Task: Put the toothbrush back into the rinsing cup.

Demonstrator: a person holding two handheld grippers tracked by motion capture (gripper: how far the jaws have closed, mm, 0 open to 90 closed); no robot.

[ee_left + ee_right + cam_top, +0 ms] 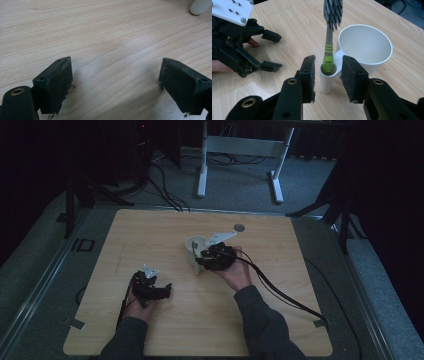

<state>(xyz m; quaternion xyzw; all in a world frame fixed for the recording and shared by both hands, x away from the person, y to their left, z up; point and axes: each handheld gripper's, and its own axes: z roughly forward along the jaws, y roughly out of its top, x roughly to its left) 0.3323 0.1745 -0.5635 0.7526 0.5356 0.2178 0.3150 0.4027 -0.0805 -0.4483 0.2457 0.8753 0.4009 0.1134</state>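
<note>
**Tongs astride the toothbrush holder, brush already seated**

Right tongs (328,80) are released, and I judge them freshly let go or about to close: their two black jaws stand either side of the narrow tube of the white holder (328,82), apart from it, gripping nothing. A toothbrush (329,50) with a grey stem and green grip stands upright in that tube, bristles on top. Joined to the tube is the wide white cup (364,47), which looks empty. From the high view I see the holder (195,251) near the middle of the wooden worktop (150,230), with my right tongs (202,262) just beside it.

Left tongs (115,82) are also spread wide, hovering low over bare wood and holding nothing; in the high view they (162,290) sit well apart from the holder, nearer the front edge.

My reading: the brush is in its slot, so the placing seems done. What remains, I think, is backing the right tongs away without knocking the brush over.
</note>
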